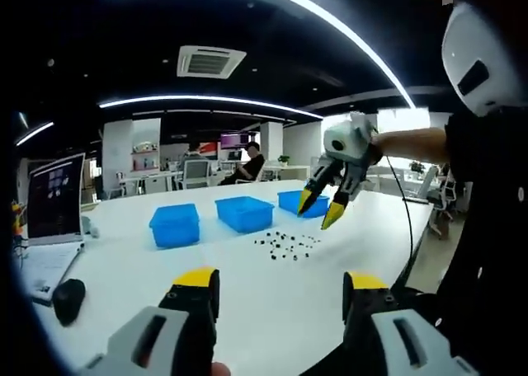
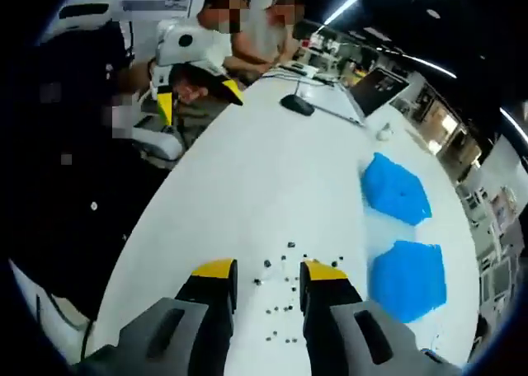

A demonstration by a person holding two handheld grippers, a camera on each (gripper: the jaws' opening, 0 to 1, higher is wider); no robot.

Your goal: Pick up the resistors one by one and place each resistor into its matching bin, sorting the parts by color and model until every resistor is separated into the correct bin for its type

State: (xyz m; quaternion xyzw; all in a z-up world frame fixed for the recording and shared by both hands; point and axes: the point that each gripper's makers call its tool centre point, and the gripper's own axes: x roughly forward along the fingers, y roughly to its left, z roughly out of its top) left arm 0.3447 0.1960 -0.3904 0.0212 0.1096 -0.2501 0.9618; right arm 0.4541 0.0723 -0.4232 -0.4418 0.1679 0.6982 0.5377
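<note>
Three blue plastic bins in the left gripper view, open-topped and box-shaped, in a row on the white table: left bin, middle bin, far bin. Resistors, tiny dark specks scattered loose on the table just in front of the bins, too small to count.

Left gripper low over the near table, yellow-tipped jaws wide apart, nothing between them. Right gripper hangs tilted down above the resistors, near the far bin, jaws parted and empty; a person's arm extends behind it.

Right gripper view: two bins, resistors between the jaw tips. One laptop, one black mouse at the table's left.
</note>
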